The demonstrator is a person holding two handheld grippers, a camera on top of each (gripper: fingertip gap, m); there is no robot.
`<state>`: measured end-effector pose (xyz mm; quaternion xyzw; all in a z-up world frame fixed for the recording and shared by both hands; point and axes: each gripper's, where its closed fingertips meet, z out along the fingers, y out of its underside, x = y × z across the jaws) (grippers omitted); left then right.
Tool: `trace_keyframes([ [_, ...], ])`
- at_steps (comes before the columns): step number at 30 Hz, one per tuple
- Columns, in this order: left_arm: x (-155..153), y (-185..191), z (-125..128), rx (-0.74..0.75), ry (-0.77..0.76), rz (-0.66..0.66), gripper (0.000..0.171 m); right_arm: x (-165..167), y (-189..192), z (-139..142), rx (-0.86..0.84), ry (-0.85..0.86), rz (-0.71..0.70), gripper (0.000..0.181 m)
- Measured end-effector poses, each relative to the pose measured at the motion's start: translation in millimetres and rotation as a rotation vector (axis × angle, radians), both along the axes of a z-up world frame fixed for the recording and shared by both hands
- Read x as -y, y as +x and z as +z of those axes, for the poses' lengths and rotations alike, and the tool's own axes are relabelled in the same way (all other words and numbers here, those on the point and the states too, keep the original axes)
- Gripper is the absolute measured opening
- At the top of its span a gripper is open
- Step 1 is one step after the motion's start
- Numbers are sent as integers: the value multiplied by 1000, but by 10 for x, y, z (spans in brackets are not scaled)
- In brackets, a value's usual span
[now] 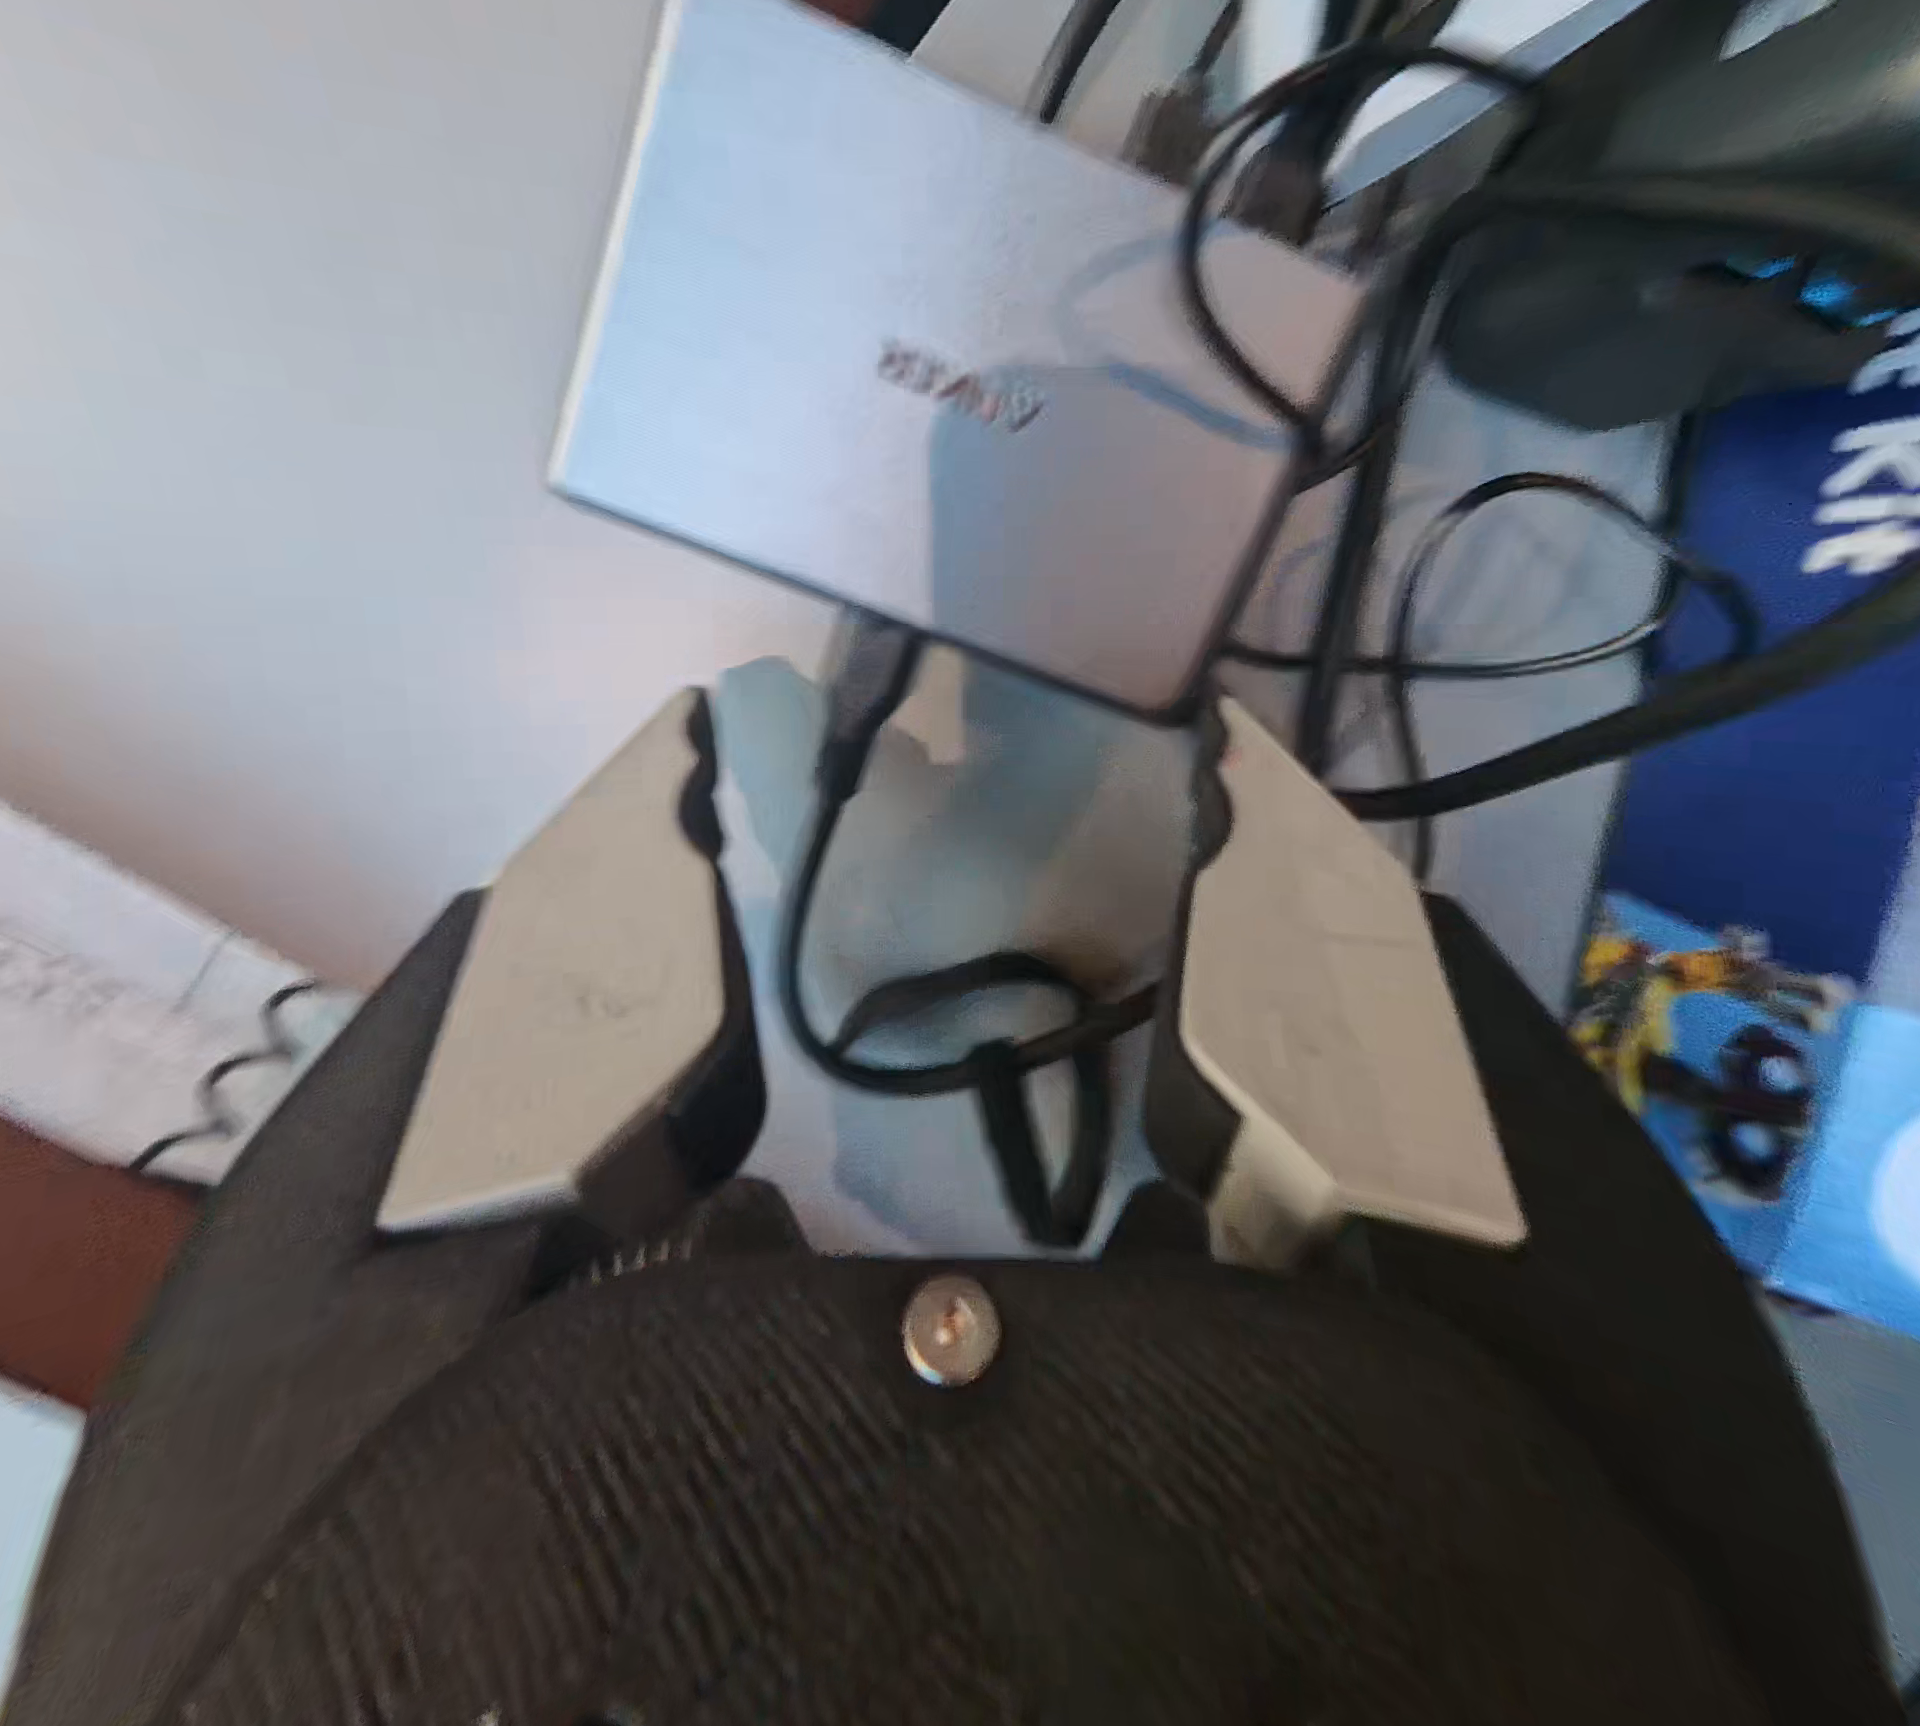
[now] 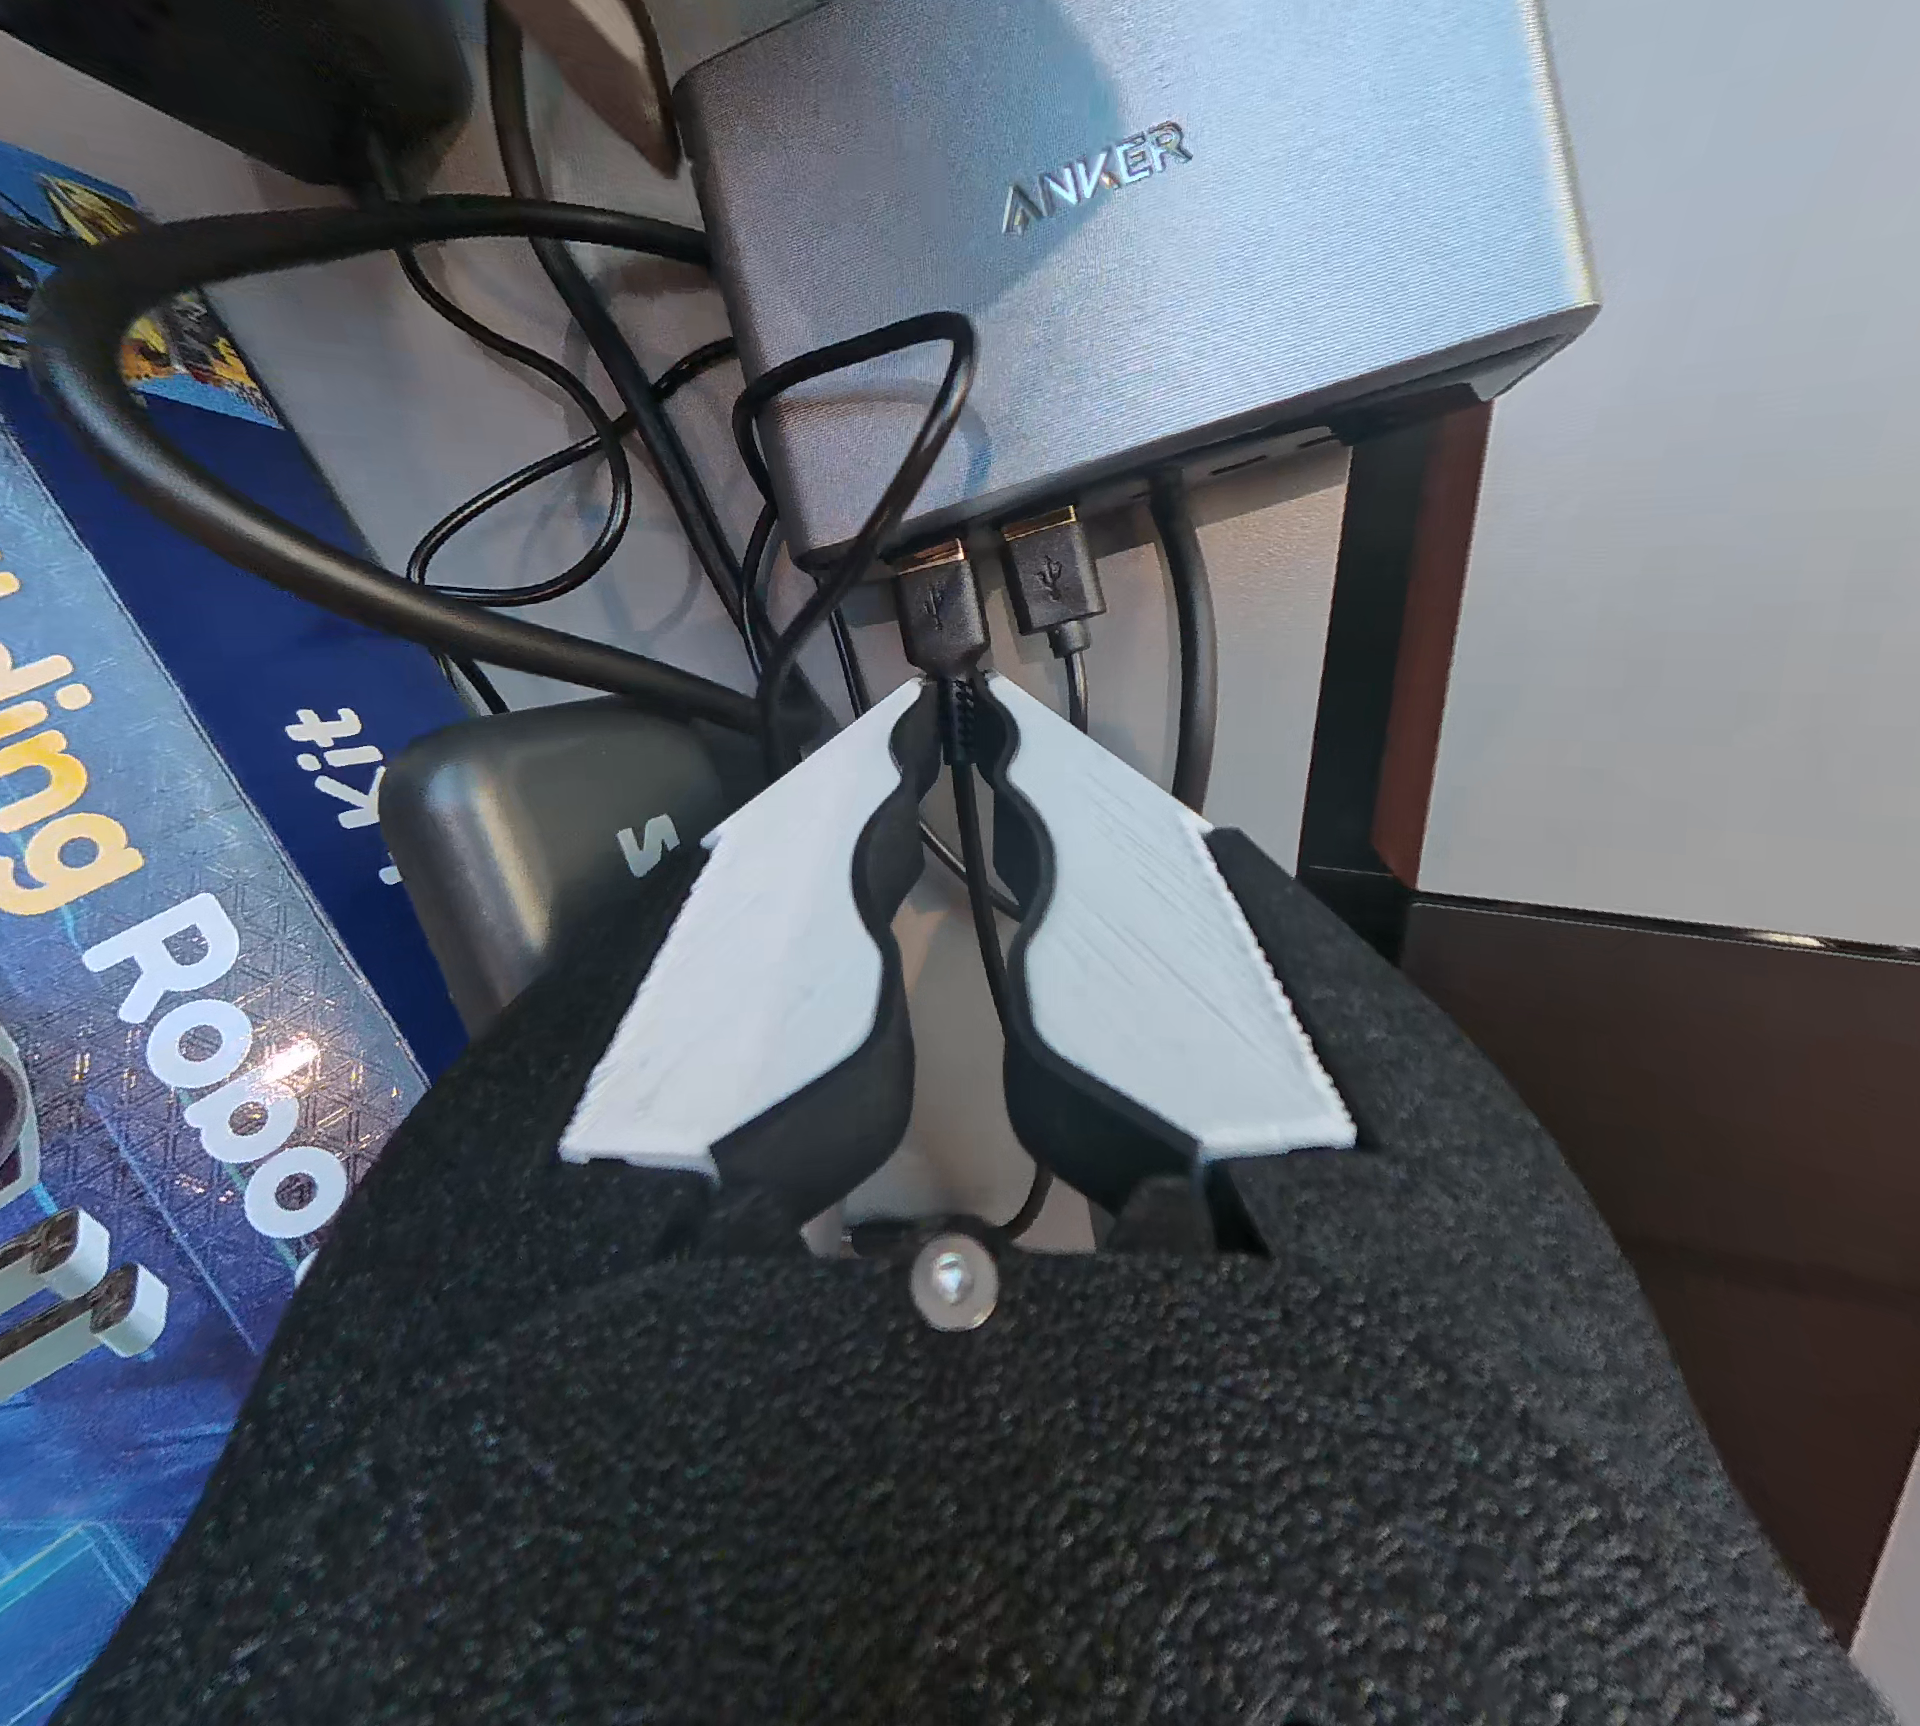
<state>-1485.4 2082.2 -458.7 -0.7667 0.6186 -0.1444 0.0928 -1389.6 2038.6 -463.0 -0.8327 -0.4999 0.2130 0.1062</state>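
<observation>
A grey metal hub (image 2: 1143, 222) lies on a pale desk with two black USB plugs in its near edge. My right gripper (image 2: 956, 694) is shut on the ribbed neck of the left USB plug (image 2: 940, 606), just behind the plug body; its cable runs back between the fingers. The second plug (image 2: 1055, 580) sits free to its right. The left wrist view is blurred. In it the same hub (image 1: 914, 346) lies just beyond my left gripper (image 1: 961, 720), which is open. A black cable (image 1: 821, 897) from the hub loops between its fingers without being held.
A blue printed box (image 2: 156, 845) lies left of the hub and also shows in the left wrist view (image 1: 1766, 741). A black power brick (image 2: 520, 845) and tangled black cables (image 2: 312, 554) sit beside it. A dark stand frame (image 2: 1382, 637) rises on the right. White paper (image 1: 104, 1001) is at lower left. The tips of one gripper are about 11 centimetres away from the tips of the other.
</observation>
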Motion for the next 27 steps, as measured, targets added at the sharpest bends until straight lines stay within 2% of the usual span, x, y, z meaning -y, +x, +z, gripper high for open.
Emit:
trace_keyframes([
  [1,-54,-58,-12,-37,14,-25,104,-1,-1,0,0,-3,-2,4],
  [2,-57,-41,11,-30,8,-70,101,-1,-3,0,-2,-4,-4,4],
  [3,-21,20,55,4,-9,-132,84,-3,-4,-3,-3,-5,-8,4],
  [4,-6,58,70,9,-6,-196,53,-4,-2,-3,-5,-9,-16,5],
  [5,-26,70,43,-20,15,-247,40,-8,-1,-4,-9,-9,-24,5],
  [8,-34,65,7,-80,14,-353,45,-16,0,-5,-28,-4,-41,6],
  [10,-61,94,136,-6,-2,-342,47,-18,-4,-6,-38,-12,-52,6],
  [11,-62,107,226,43,-23,-331,36,-17,-6,-6,-43,-21,-56,6],
  [12,-47,117,302,80,-55,-319,17,-16,-10,-5,-50,-28,-57,5],
  [13,-35,128,339,88,-82,-305,16,-15,-14,-6,-56,-32,-56,5],
  [15,-79,170,316,42,-68,-302,27,-8,-26,-8,-63,-37,-50,5],
  [17,-182,337,339,34,-28,-284,18,-7,-27,-11,-53,-34,-42,5],
  [19,-272,532,382,37,-46,-208,15,-8,-23,-10,-43,-37,-52,5],
  [20,-273,573,363,18,-71,-193,2,-11,-23,-9,-42,-41,-64,5],
  [22,-187,540,273,-64,-107,-217,0,-12,-25,-10,-48,-51,-93,5],
  [25,-76,574,303,-73,-20,-302,0,-18,-32,-8,-70,-69,-142,5],
  [27,30,566,274,-85,-26,-325,0,-15,-39,-11,-83,-76,-158,5],
])
